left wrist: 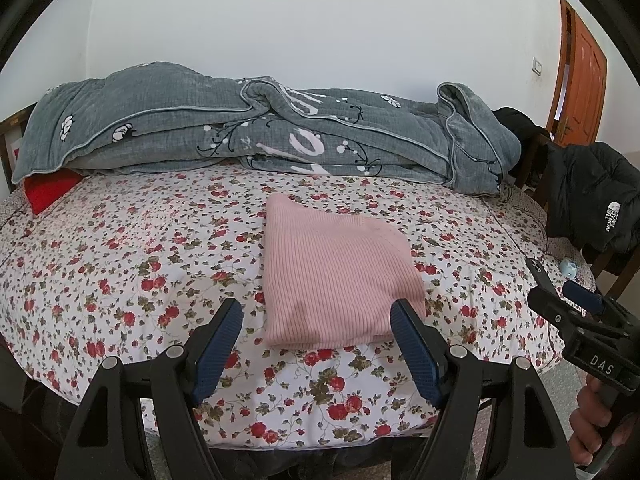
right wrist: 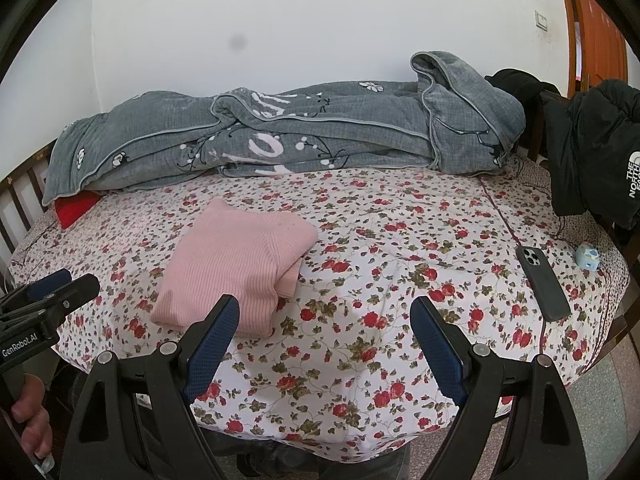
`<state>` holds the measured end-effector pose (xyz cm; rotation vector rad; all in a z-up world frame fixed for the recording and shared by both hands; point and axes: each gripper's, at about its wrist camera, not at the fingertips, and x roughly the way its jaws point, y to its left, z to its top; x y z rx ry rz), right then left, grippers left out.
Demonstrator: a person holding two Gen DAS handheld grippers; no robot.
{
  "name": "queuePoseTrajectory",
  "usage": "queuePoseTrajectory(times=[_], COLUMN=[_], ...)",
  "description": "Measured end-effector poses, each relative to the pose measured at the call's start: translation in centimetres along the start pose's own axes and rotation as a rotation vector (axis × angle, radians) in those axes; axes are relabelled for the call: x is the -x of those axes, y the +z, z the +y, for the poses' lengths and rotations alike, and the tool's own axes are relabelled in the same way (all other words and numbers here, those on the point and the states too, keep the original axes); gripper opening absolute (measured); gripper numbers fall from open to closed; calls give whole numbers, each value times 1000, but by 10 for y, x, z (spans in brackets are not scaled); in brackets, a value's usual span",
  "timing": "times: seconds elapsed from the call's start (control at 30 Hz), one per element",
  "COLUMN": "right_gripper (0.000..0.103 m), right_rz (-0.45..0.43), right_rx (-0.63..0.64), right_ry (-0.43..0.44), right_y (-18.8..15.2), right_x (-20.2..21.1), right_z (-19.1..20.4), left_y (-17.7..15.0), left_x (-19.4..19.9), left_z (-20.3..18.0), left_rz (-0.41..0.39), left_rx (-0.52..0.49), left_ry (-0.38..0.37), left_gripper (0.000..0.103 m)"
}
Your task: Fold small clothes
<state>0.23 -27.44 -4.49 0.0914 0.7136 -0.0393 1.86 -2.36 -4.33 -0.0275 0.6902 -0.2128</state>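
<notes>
A pink ribbed knit garment (left wrist: 336, 268) lies folded into a flat rectangle on the flowered bedsheet (left wrist: 132, 264). My left gripper (left wrist: 318, 312) hovers just in front of its near edge, open, nothing between its blue pads. In the right wrist view the same pink garment (right wrist: 236, 260) lies to the left. My right gripper (right wrist: 326, 308) stands open above bare sheet (right wrist: 360, 240) to the right of the garment, holding nothing. Each gripper shows at the edge of the other's view: the right gripper (left wrist: 576, 300) and the left gripper (right wrist: 60, 284), each with a hand on its handle.
A rumpled grey quilt (left wrist: 260, 128) lies along the far side of the bed, a red cloth (left wrist: 48, 192) under its left end. A dark phone (right wrist: 542, 282) and a small blue object (right wrist: 587, 256) rest on the sheet at the right. A black jacket (right wrist: 596, 148) hangs on a chair.
</notes>
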Motion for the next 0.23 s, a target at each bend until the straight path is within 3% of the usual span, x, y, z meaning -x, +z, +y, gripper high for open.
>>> queuePoseTrajectory(times=[0.23], right_gripper=[86], right_rz=[0], right_rx=[1], right_ry=[-1], right_y=[0], right_x=[1], right_z=[3], left_y=[1], left_x=[1], left_z=[-2], left_rz=[-2], left_rx=[2], left_ry=[-4], left_gripper=[75])
